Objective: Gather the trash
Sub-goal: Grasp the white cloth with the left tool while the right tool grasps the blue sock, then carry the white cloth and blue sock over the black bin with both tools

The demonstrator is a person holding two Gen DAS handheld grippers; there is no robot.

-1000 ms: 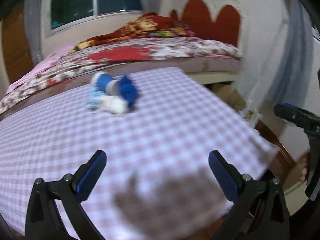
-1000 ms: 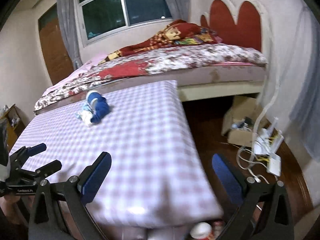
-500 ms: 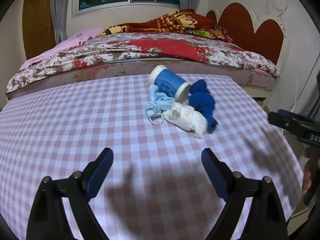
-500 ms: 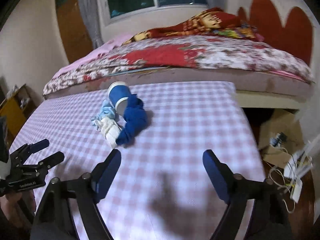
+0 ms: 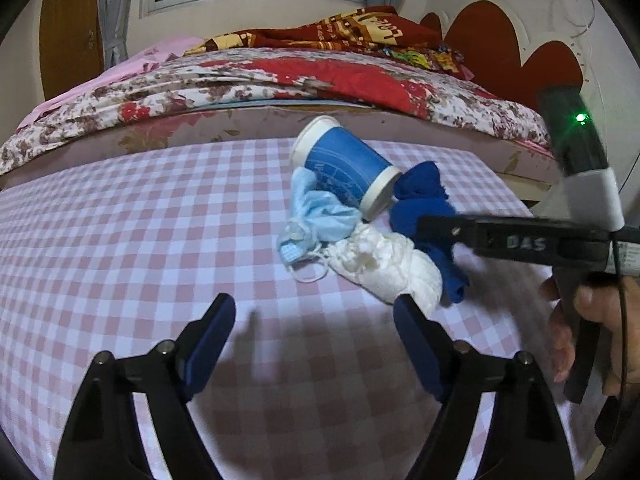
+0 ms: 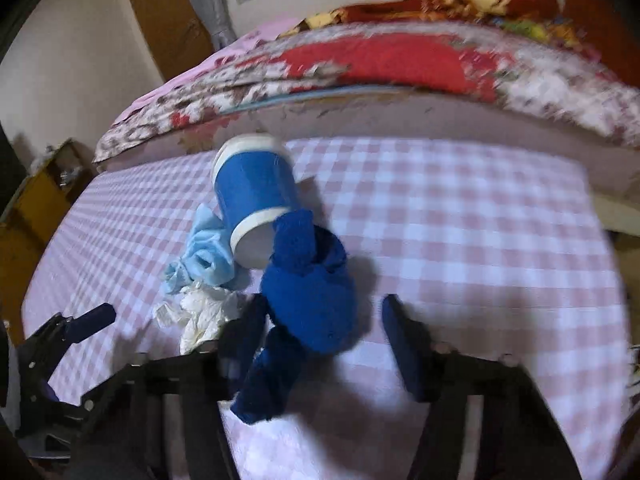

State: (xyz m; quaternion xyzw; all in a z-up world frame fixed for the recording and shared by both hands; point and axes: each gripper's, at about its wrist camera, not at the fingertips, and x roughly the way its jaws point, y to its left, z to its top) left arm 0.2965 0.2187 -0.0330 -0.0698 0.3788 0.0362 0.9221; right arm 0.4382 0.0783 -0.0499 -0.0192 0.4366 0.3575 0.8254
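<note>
Blue is the cloth [image 6: 312, 300] lying bunched between the fingers of the right gripper [image 6: 322, 304]. These fingers have just been closing but stand apart in the blurred right wrist view. The left-hand finger [image 6: 248, 328] is against the cloth's side and the other finger is clear of it, so nothing is gripped yet. A tail of the cloth runs back under the gripper body.

The cloth is the nearest part of a small trash heap on the pink-and-white checked table [image 6: 480, 220]. Just behind it a blue paper cup [image 6: 256, 192] lies on its side, its base touching the cloth. A pale blue face mask [image 6: 204, 252] lies left of the cup, and a crumpled white wad [image 6: 200, 316] lies in front of the mask.

The left gripper [image 5: 312, 304] is open with only bare table between its fingers, which have just been closing a little. The white wad [image 5: 388, 268] lies just beyond its right fingertip, and the mask [image 5: 320, 216] and cup [image 5: 344, 164] lie further ahead. The right gripper's black body [image 5: 500, 240], held by a hand [image 5: 592, 320], crosses in front of the blue cloth [image 5: 420, 196].

The table's far edge runs close along a bed [image 5: 280, 76] with a flowered cover, not far behind the cup. Left of the heap the table [image 5: 120, 240] lies bare and wide. In the right wrist view there is also bare table to the heap's right, out to the table's right edge.
</note>
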